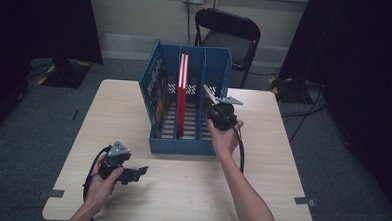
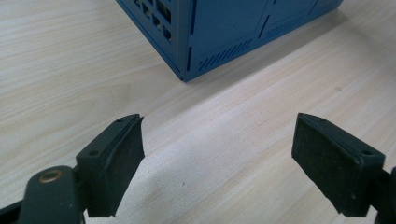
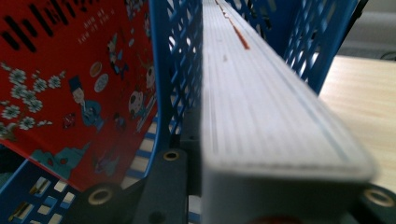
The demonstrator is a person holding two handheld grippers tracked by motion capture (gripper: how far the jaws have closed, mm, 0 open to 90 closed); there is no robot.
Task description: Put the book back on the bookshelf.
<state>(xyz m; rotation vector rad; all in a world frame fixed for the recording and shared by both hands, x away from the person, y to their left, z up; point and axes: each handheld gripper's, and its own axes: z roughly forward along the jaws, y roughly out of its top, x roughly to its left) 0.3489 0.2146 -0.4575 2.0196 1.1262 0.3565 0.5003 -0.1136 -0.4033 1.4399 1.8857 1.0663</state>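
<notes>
A blue three-slot file rack (image 1: 182, 145) stands on the middle of the table. A red book (image 1: 181, 105) is upright in its middle slot; its cartoon cover (image 3: 70, 84) is at the left of the right gripper view. My right gripper (image 1: 209, 102) is shut on a thick book (image 1: 208, 94), held at the rack's right slot with its white page edges (image 3: 261, 107) facing up between the jaws (image 3: 271, 191). My left gripper (image 1: 139, 172) rests low at the table's front left, open and holding nothing (image 2: 217, 158), and points at the rack's front corner (image 2: 224, 32).
The light wooden table (image 1: 190, 195) has bare room in front of the rack and on both sides. A blue mesh divider (image 3: 180, 60) separates the held book from the red one. A black folding chair (image 1: 230, 34) stands behind the table.
</notes>
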